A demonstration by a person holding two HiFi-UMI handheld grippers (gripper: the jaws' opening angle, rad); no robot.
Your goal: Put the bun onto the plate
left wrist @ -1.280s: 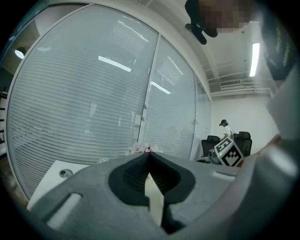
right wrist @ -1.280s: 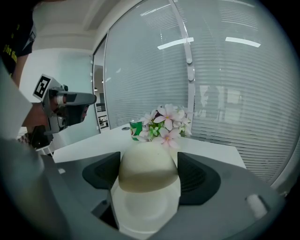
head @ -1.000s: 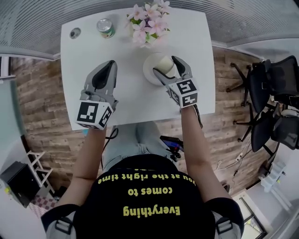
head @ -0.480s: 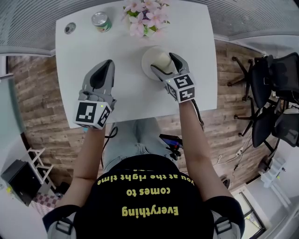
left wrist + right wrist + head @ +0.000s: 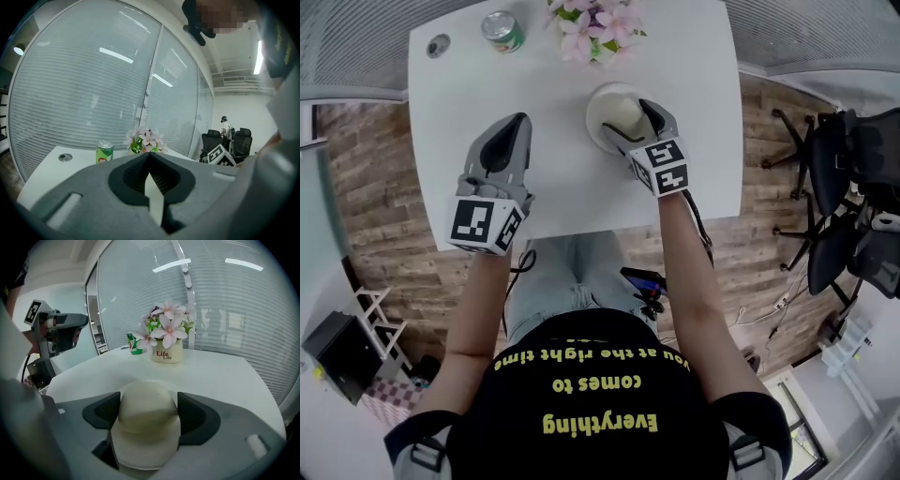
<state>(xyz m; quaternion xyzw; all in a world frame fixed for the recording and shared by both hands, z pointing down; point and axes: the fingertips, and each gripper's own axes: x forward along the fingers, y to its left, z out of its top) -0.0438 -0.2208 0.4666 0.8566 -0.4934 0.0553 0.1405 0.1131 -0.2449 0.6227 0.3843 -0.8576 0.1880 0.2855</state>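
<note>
A pale round bun (image 5: 619, 112) (image 5: 147, 411) sits between the jaws of my right gripper (image 5: 623, 120) (image 5: 149, 414), which is shut on it, both dark pads (image 5: 102, 414) against its sides. The bun is over the middle of a white plate (image 5: 592, 111) on the white table (image 5: 553, 84); whether it rests on the plate I cannot tell. My left gripper (image 5: 514, 127) (image 5: 150, 161) hovers over the table to the left of the plate, shut, nothing between its fingers.
A pot of pink flowers (image 5: 598, 23) (image 5: 165, 352) stands just behind the plate. A green can (image 5: 500, 30) (image 5: 104, 153) and a round cable grommet (image 5: 439, 44) are at the far left. Black office chairs (image 5: 853, 187) stand on the floor to the right.
The head view has drifted, so the table sits higher in the picture. Relative to the table both grippers keep their places, the right one still shut on the bun over the plate.
</note>
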